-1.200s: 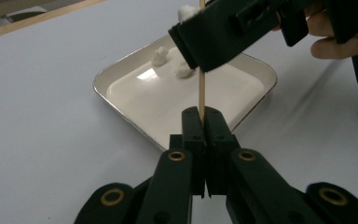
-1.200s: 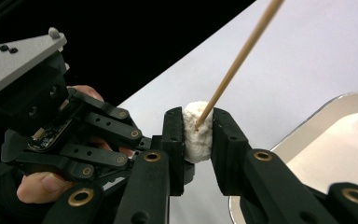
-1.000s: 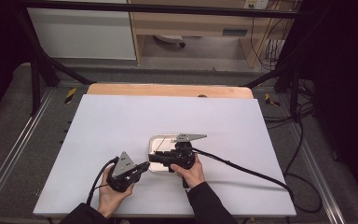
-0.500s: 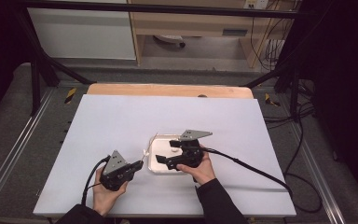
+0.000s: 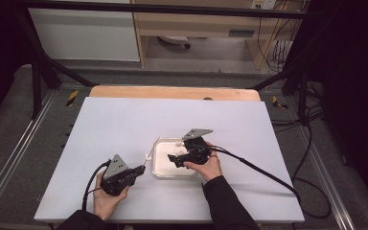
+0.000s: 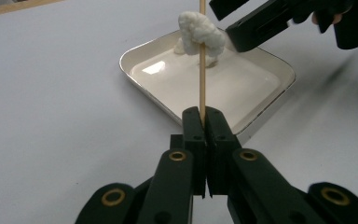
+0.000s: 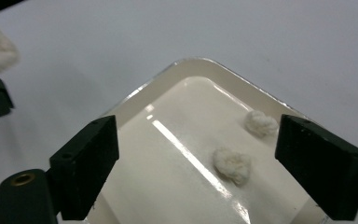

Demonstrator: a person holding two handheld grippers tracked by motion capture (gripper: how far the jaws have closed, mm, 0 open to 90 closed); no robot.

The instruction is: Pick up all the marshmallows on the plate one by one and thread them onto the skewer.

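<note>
The left hand-held gripper (image 6: 204, 122) is clenched on a thin wooden skewer (image 6: 202, 65), its two black jaws pressed together around the stick's lower end. In the left gripper view the skewer rises straight toward twelve o'clock, and a white fluffy lump (image 6: 200, 31) sits threaded on it near the top, above the far corner of a shallow white tray (image 6: 144, 88). In the high view this gripper (image 5: 135, 172) lies at about eight o'clock from the tray (image 5: 159, 171), with the skewer (image 5: 148, 155) pointing from it toward the tray's left rim.

The right hand-held gripper (image 7: 198, 154) is released: its jaws have just been opening and stand wide apart over the tray (image 7: 186, 67), with nothing pressed between them. In the right gripper view two more white lumps lie on the tray's glossy floor, one (image 7: 232, 164) near the middle between the jaws and another (image 7: 260, 123) at about two o'clock from it, closer to the right jaw. In the high view the right gripper (image 5: 177, 159) hovers over the tray, and in the left gripper view its jaws reach in from one o'clock, just beside the lump on the skewer.

The tray rests on the white counter (image 5: 124, 120), toward its near edge and slightly right of centre.
</note>
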